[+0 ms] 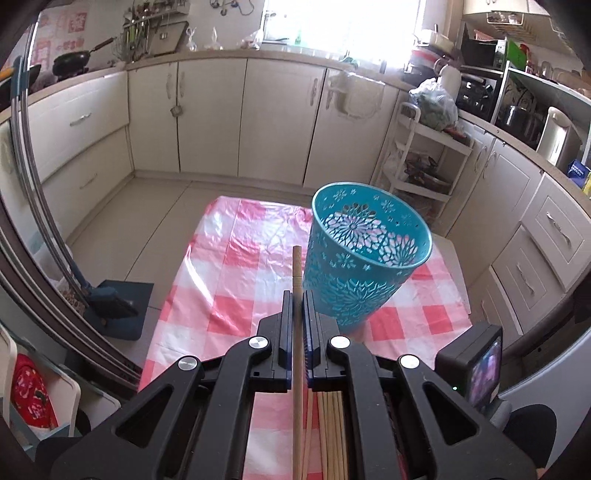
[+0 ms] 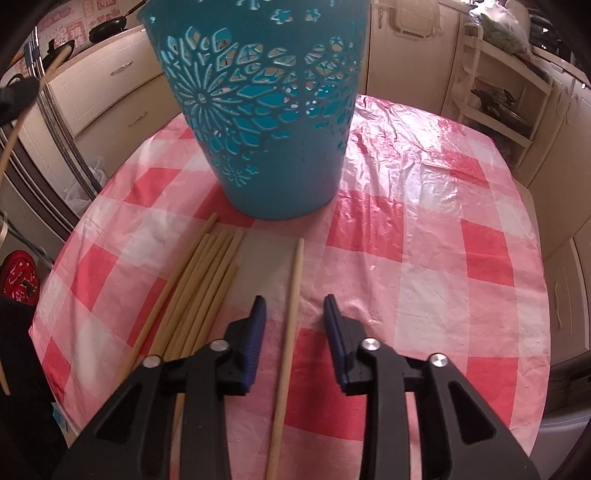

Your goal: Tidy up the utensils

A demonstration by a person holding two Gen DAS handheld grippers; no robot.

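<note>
My left claw [image 1: 296, 295] is clamped on 1 chopstick [image 1: 296, 266], lower centre, tip beside the 1 teal basket [image 1: 354, 273]. My right claw [image 2: 293, 306] is apart, straddling 1 loose chopstick [image 2: 290, 314] on the counter [image 2: 461, 258]. About 7 bundled chopsticks [image 2: 207, 280] lie lower left. No legible writing.

A home kitchen. Cream cabinets [image 1: 207, 114] run under a long counter [image 1: 221, 55], with a black wok [image 1: 72, 61] at the left, hanging utensils [image 1: 142, 27], and a microwave [image 1: 478, 92] at the right. A checked plastic cloth [image 1: 236, 258] covers the worktop.
</note>
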